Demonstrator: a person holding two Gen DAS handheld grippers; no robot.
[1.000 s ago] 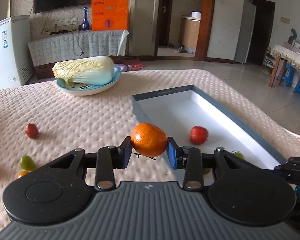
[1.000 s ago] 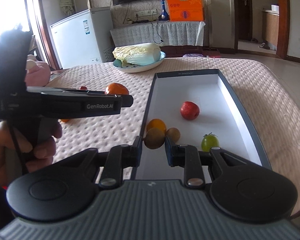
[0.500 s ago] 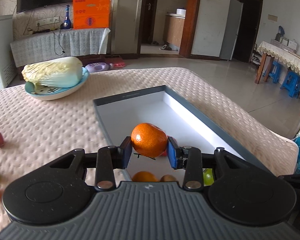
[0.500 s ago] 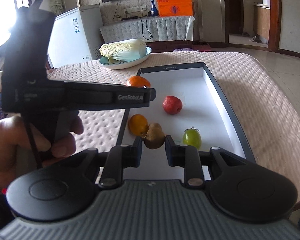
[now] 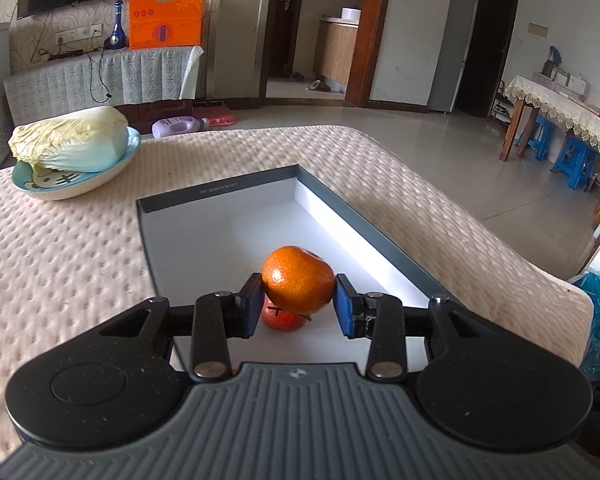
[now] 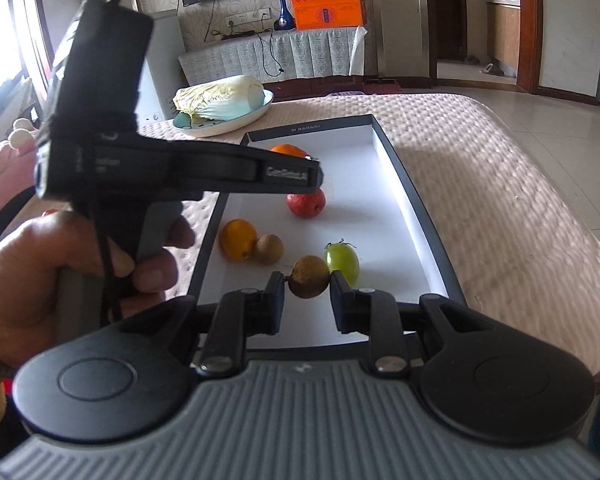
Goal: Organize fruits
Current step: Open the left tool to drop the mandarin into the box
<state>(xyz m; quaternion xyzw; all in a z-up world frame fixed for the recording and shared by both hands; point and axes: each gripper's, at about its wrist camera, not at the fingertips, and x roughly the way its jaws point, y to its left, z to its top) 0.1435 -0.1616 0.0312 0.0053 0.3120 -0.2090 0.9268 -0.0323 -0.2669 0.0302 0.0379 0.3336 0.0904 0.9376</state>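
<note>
My left gripper (image 5: pixel 298 303) is shut on an orange mandarin (image 5: pixel 298 280) and holds it over the white inside of the grey-rimmed box (image 5: pixel 216 192), just above a red fruit (image 5: pixel 283 319). In the right wrist view the left gripper (image 6: pixel 314 176) reaches over the box (image 6: pixel 388 148) from the left. My right gripper (image 6: pixel 308 298) is shut on a brown kiwi (image 6: pixel 309 282) above the box's near end. In the box lie a red fruit (image 6: pixel 306 204), an orange (image 6: pixel 238 239), a second kiwi (image 6: pixel 269 248) and a green tomato (image 6: pixel 344 260).
A blue plate (image 5: pixel 74 182) with a napa cabbage (image 5: pixel 70 140) stands at the far left of the quilted table cover (image 5: pixel 60 264); the plate also shows in the right wrist view (image 6: pixel 220 128). The table's right edge (image 5: pixel 540 276) drops to the floor.
My left gripper has carried the mandarin to the right, from beside the box to over its inside. My right gripper has moved with the kiwi toward the green tomato.
</note>
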